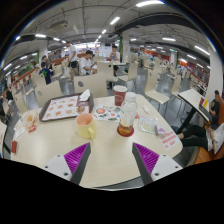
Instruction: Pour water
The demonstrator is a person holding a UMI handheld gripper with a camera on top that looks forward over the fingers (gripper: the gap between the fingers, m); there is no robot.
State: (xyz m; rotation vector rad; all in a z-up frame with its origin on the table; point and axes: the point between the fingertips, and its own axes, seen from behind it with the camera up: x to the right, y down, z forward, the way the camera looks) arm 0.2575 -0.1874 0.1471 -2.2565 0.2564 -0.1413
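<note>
While nothing sits between the fingers, still at the approach step, by the look of it. Gripper (110, 160) wide open, empty. Clear bottle (127, 116) upright on the round table (60, 150), orange base, pale cap, well ahead of the fingers; yellow cup (86, 126) just left of the bottle. Next, presumably: advance, straddle the bottle, close.

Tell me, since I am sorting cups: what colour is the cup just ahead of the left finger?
Yellow; the cup shows best in the gripper view.
</note>
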